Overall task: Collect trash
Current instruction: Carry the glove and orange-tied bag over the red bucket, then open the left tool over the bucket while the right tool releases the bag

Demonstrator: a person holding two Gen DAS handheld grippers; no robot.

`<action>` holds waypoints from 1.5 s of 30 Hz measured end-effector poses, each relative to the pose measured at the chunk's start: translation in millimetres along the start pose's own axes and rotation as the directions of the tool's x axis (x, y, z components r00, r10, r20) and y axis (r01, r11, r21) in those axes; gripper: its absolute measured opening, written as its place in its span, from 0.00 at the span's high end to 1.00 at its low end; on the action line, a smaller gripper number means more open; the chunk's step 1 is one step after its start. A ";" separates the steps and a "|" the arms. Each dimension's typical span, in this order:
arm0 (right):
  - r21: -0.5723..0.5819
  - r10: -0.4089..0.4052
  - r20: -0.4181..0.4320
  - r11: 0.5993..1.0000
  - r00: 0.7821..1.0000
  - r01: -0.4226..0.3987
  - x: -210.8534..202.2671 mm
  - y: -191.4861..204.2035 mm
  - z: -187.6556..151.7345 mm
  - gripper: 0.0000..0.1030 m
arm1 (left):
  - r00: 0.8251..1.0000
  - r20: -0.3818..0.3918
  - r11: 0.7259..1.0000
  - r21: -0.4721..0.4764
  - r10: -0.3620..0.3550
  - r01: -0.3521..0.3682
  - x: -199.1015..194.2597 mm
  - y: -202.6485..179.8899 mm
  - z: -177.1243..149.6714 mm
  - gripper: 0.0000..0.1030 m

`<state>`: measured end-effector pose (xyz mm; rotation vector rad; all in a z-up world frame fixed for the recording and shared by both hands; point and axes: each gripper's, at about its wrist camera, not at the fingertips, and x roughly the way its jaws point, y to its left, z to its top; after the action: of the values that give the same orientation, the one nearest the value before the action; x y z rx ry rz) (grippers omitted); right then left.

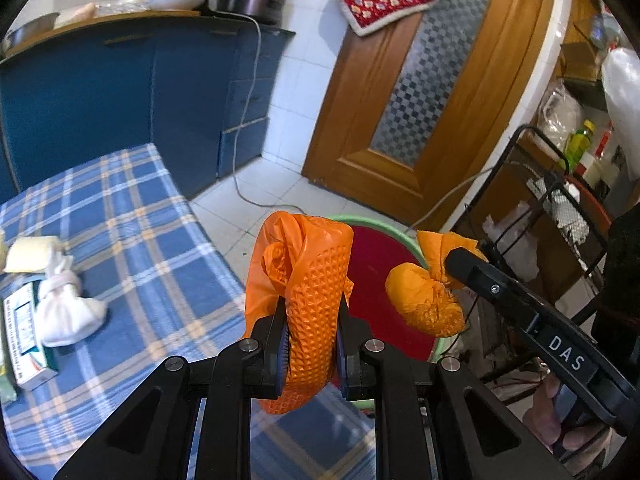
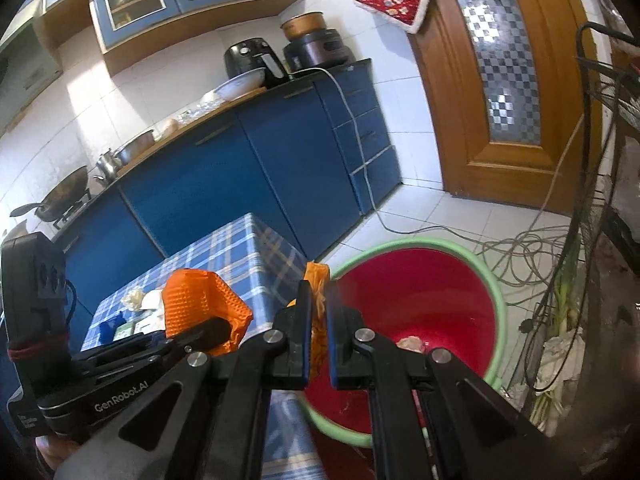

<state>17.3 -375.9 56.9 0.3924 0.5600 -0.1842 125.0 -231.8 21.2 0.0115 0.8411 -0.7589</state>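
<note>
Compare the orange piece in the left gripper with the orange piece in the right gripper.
The left gripper clamps a long glove-like piece with a studded texture standing upright. The right gripper pinches a knotted bundle, rounder and smaller, hanging crumpled. Both are thin orange material, held near the red bin.

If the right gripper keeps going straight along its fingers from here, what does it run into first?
Most likely the red bucket. The right gripper, shut on an orange glove, points down toward the bucket's open mouth with nothing visible between, so it would probably enter the opening and meet the inner wall. Depth is hard to judge through the fisheye.
</note>
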 end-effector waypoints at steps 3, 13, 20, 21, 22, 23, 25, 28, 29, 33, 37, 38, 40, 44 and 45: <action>0.014 -0.017 -0.006 1.000 1.000 0.017 1.3 -9.9 -1.0 0.92 | 1.000 -0.020 1.000 0.012 -0.004 0.004 10.9 -7.3 -0.5 0.82; 0.054 -0.055 -0.064 0.997 0.996 0.058 17.7 -39.7 -12.0 0.92 | 0.995 -0.104 0.999 0.040 0.012 -0.008 50.2 -16.5 -5.5 0.82; 0.064 -0.075 -0.093 0.995 0.993 0.081 28.3 -49.6 -16.5 0.90 | 0.991 -0.127 0.999 0.039 0.033 -0.028 61.7 -14.3 -7.6 0.78; 0.068 -0.076 -0.097 0.994 0.992 0.083 29.4 -50.6 -17.0 0.89 | 0.991 -0.128 0.999 0.037 0.032 -0.027 62.5 -13.8 -7.7 0.76; 0.072 -0.076 -0.099 0.994 0.992 0.083 30.3 -51.4 -17.2 0.87 | 0.991 -0.129 0.999 0.035 0.032 -0.027 63.0 -13.3 -7.9 0.71; 0.075 -0.074 -0.100 0.994 0.992 0.082 30.6 -51.7 -17.6 0.87 | 0.991 -0.127 0.999 0.034 0.032 -0.028 63.6 -13.7 -8.2 0.66; 0.081 -0.075 -0.099 0.993 0.992 0.083 29.9 -53.4 -17.6 0.87 | 0.992 -0.122 0.999 0.035 0.034 -0.029 63.3 -14.2 -8.2 0.61; 0.088 -0.073 -0.099 0.993 0.992 0.082 29.0 -54.2 -17.4 0.86 | 0.993 -0.112 0.998 0.038 0.044 -0.040 60.9 -14.6 -8.0 0.55; 0.093 -0.071 -0.099 0.992 0.993 0.080 28.5 -54.6 -17.3 0.83 | 0.993 -0.108 0.998 0.038 0.044 -0.040 59.5 -14.3 -8.0 0.53; 0.103 -0.069 -0.091 0.992 0.993 0.078 25.3 -54.2 -17.6 0.70 | 0.994 -0.097 0.998 0.037 0.045 -0.041 53.4 -13.0 -8.4 0.53; 0.104 -0.069 -0.081 0.992 0.994 0.077 21.4 -51.1 -17.3 0.69 | 0.995 -0.085 0.998 0.036 0.048 -0.045 45.2 -10.0 -9.5 0.53; 0.103 -0.068 -0.081 0.992 0.994 0.076 20.9 -49.9 -17.3 0.69 | 0.995 -0.081 0.998 0.034 0.050 -0.047 42.5 -8.9 -9.7 0.53; 0.099 -0.065 -0.079 0.992 0.995 0.073 19.4 -47.2 -17.1 0.69 | 0.996 -0.071 0.998 0.028 0.054 -0.052 36.7 -5.7 -9.8 0.53; 0.090 -0.058 -0.072 0.994 0.996 0.064 15.8 -39.8 -16.8 0.67 | 0.997 -0.055 0.998 0.016 0.063 -0.062 25.1 0.1 -10.9 0.53; 0.089 -0.054 -0.070 0.994 0.996 0.060 14.8 -37.9 -16.9 0.67 | 0.997 -0.050 0.998 0.015 0.066 -0.065 22.1 1.3 -10.9 0.53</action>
<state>11.1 -404.4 23.8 0.4730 0.6313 -0.2527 127.9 -241.0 -1.5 0.0707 0.8799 -0.7049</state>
